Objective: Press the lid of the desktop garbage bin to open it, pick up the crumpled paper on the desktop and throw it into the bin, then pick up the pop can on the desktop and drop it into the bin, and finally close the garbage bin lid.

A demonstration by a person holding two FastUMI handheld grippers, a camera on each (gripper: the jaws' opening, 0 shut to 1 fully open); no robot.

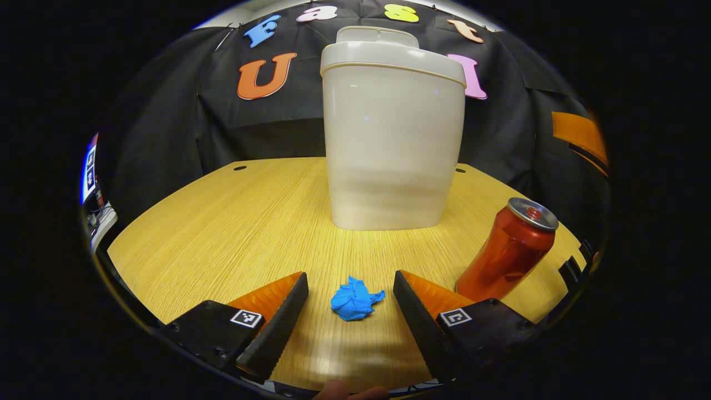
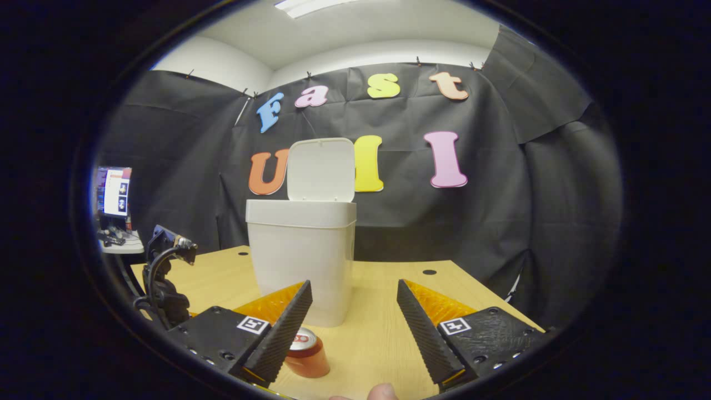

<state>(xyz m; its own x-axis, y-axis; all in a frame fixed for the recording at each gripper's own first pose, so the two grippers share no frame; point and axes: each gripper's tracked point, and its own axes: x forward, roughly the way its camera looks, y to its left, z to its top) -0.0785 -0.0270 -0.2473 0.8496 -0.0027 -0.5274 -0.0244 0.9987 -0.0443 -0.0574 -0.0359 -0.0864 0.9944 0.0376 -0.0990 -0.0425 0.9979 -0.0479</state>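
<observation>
A white desktop bin stands on the wooden table with its lid flipped up. A blue crumpled paper lies on the table in front of the bin, between the open fingers of my left gripper. A red pop can stands upright to the right of the paper. In the right gripper view the bin is ahead and left, and the can sits low, partly behind the left finger. My right gripper is open and holds nothing.
The wooden table has small holes near its far edge. At the left of the right gripper view, the other gripper's camera mount shows over the table edge. A monitor stands far left.
</observation>
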